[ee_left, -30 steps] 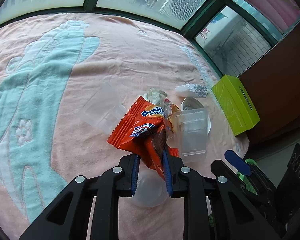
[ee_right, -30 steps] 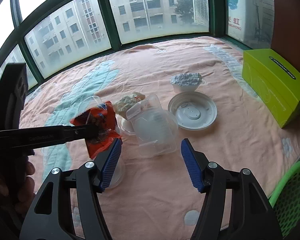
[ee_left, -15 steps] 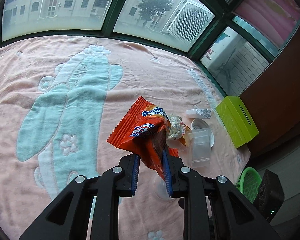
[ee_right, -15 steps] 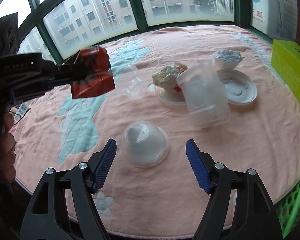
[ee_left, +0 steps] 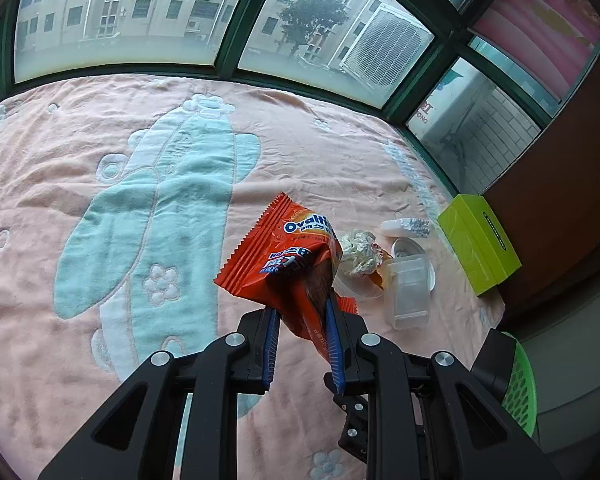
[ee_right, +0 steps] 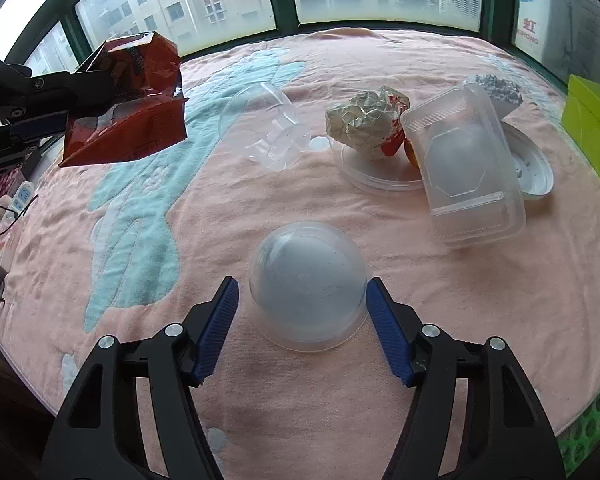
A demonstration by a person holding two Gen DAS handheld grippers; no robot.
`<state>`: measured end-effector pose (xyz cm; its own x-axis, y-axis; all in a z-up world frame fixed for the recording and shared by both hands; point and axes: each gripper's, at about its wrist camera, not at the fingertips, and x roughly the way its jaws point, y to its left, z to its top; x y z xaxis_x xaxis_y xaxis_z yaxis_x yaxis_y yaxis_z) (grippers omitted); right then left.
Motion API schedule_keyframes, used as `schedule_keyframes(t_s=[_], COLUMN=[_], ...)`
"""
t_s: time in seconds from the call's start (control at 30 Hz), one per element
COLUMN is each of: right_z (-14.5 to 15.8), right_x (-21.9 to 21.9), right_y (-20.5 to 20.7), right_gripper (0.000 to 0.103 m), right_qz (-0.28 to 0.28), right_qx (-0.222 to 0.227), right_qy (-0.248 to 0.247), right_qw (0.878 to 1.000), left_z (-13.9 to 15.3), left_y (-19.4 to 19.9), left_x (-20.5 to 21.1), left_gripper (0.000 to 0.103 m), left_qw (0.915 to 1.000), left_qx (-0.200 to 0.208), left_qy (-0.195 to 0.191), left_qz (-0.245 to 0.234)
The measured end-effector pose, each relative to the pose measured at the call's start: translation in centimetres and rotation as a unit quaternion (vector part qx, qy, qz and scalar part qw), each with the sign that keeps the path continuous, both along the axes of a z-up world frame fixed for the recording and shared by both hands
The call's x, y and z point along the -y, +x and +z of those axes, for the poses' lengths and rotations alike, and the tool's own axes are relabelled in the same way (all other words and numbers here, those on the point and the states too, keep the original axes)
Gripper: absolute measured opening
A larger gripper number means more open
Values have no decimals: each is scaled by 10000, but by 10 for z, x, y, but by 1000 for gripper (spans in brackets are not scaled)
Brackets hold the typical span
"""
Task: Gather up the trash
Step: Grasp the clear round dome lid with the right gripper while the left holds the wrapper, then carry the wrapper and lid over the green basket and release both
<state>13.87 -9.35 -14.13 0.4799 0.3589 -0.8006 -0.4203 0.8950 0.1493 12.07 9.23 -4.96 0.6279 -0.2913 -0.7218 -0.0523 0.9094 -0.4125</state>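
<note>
The left gripper [ee_left: 300, 334] pinches an orange snack wrapper [ee_left: 288, 264] by its lower end, so the crinkled pack stands up above the fingers and hangs clear of the pink blanket [ee_left: 100, 184], lifted, it seems, for carrying off to a bin. The right gripper [ee_right: 302, 320] is spread wide and set low over the blanket, one finger on each side of a clear plastic dome [ee_right: 306, 284] that sits mouth-down; the pads are just beside its rim, and I cannot tell whether either touches it. That straddle looks like the setup for closing on the dome next.

Beyond the dome, more trash lies loose: a clear cup [ee_right: 266, 128] on its side, a crumpled paper ball [ee_right: 362, 124] resting in a shallow clear lid [ee_right: 380, 182], and a clear plastic tub [ee_right: 466, 168] leaning over a white lid [ee_right: 534, 168]. A small grey-topped cup [ee_right: 494, 88] sits behind them, and a green box [ee_left: 478, 248] stands near the blanket's edge. A green mesh basket [ee_left: 520, 384] shows low at the right of the left view, below the tabletop; it is the likely place for the wrapper.
</note>
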Motion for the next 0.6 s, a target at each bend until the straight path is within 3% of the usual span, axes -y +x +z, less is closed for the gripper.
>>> schedule_keyframes(t_s=[0.37,0.6], right_z=[32,62], right_x=[28,76], right_y=[-18,-40], right_gripper=[59,59], right_qz=[-218,-785], right_qx=[172,314], right_qy=[220,273], right_qw=[9994,9960], left_z=[13,22], left_y=[-8,-12], left_x=[18,57], left_gripper=[21,21], left_qw=[9997,9978], left_qx=[133,237], left_qy=[61,68], left_qz=[-196,-618])
